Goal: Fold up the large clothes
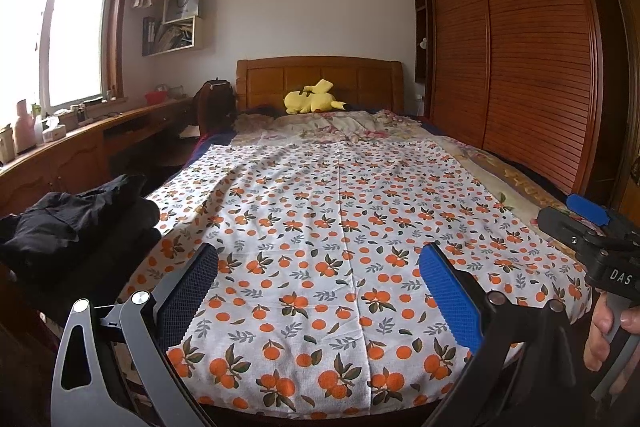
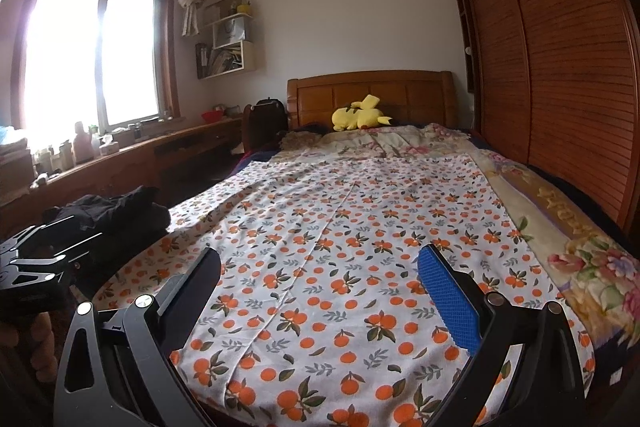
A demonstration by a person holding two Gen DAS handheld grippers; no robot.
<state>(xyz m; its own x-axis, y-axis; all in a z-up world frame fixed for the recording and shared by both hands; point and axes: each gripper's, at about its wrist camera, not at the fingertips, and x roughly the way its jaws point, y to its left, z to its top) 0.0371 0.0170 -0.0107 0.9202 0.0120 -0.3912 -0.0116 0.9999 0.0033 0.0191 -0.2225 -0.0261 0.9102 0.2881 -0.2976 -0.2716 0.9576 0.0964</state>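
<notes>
A heap of black clothes (image 1: 76,223) lies at the bed's near left corner; it also shows in the right wrist view (image 2: 116,211). A white cloth printed with oranges (image 1: 328,227) covers the bed (image 2: 344,239). My left gripper (image 1: 318,267) is open and empty, held above the cloth's near edge, right of the black heap. My right gripper (image 2: 320,267) is open and empty, also above the near edge. The right gripper's body shows at the right of the left wrist view (image 1: 592,239), with a hand on its handle.
A yellow plush toy (image 1: 312,99) lies by the wooden headboard (image 1: 320,79). A wooden wardrobe (image 1: 520,59) runs along the right. A long desk (image 1: 80,143) with bottles stands under the window on the left. A flowered blanket (image 2: 592,251) shows at the bed's right edge.
</notes>
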